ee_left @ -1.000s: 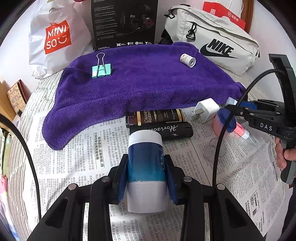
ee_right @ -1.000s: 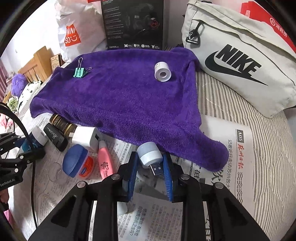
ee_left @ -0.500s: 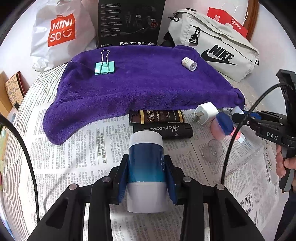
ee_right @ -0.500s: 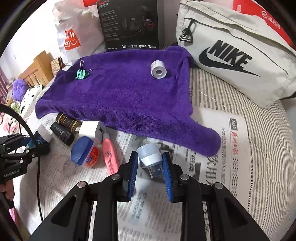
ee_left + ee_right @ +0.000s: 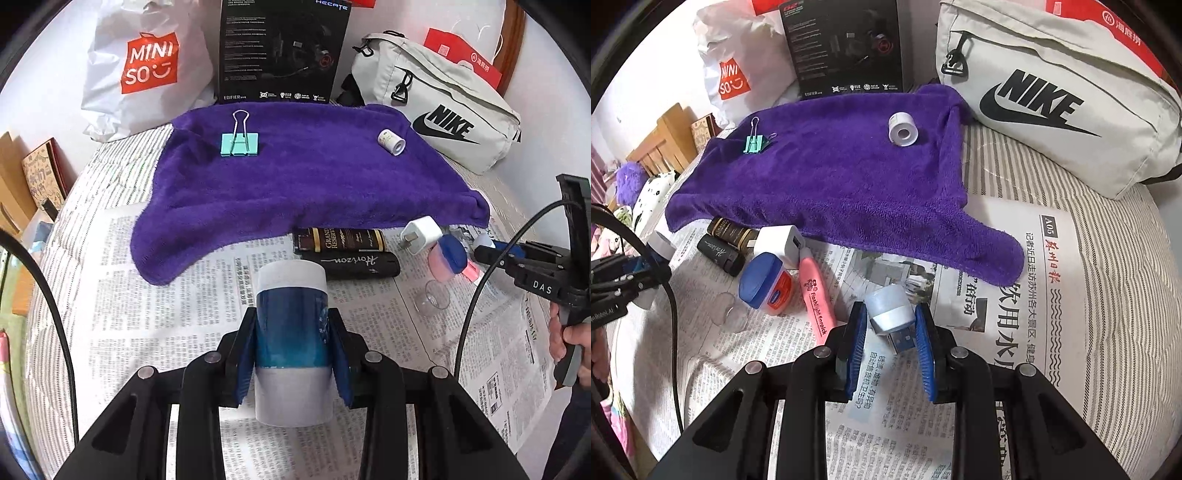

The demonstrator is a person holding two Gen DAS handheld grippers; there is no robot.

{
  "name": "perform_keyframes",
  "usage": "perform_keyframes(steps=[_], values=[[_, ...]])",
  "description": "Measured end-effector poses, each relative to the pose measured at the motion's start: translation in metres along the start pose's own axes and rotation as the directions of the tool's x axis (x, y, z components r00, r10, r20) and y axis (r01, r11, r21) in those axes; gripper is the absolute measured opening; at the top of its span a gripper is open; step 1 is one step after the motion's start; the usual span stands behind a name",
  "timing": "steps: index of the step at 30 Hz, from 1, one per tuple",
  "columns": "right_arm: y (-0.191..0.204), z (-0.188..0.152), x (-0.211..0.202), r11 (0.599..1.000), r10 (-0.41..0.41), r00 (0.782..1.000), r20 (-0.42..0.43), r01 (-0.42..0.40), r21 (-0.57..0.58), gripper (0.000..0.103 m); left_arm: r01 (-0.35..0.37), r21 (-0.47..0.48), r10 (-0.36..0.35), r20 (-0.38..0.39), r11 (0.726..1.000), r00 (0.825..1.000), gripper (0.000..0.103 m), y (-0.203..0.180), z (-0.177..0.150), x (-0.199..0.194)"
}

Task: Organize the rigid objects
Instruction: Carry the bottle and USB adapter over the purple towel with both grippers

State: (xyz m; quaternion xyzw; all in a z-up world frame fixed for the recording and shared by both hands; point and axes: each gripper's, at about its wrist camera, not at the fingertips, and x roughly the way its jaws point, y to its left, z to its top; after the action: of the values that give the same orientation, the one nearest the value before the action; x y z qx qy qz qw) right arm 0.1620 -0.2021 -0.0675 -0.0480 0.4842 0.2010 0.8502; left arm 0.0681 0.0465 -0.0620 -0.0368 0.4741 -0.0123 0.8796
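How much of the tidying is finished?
Done: a binder clip and tape roll lie on the purple towel. In hand: left gripper holds a blue bottle, right gripper a USB light. Left: two dark tubes, charger, jar, pink pen.

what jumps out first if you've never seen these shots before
The fuzzy purple towel spread over the newspaper dominates, with a mint binder clip and a small white tape roll lying on it. Up close, the left gripper clamps a blue-and-white cylindrical bottle, and the right gripper holds a small white USB night light.
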Motion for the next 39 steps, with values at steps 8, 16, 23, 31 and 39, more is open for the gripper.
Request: perform_keyframes(steps=[8, 16, 23, 31, 39], values=[[0.003, 0.005, -0.013, 1.000, 0.014, 1.000, 0.011, -0.014, -0.015, 0.027, -0.013, 0.007, 0.013, 0.025, 1.000, 1.000, 0.034, 0.002, 0.010, -0.012], [0.004, 0.012, -0.022, 1.000, 0.008, 1.000, 0.015, -0.007, -0.021, 0.027, 0.004, 0.000, -0.004, 0.032, 1.000, 0.999, 0.034, 0.004, 0.020, -0.016], [0.002, 0.022, -0.028, 1.000, 0.008, 0.999, 0.037, -0.008, -0.006, 0.027, 0.001, -0.011, 0.000, 0.034, 1.000, 0.999, 0.034, 0.010, 0.031, -0.019], [0.004, 0.045, -0.031, 1.000, 0.011, 0.999, 0.044, -0.010, -0.016, 0.027, 0.002, -0.022, -0.001, 0.039, 1.000, 0.999, 0.034, 0.017, 0.053, -0.019], [0.003, 0.073, -0.025, 1.000, 0.017, 0.998, 0.053, -0.017, -0.011, 0.027, -0.008, -0.011, 0.008, 0.033, 1.000, 0.999, 0.034, 0.024, 0.079, -0.008]])
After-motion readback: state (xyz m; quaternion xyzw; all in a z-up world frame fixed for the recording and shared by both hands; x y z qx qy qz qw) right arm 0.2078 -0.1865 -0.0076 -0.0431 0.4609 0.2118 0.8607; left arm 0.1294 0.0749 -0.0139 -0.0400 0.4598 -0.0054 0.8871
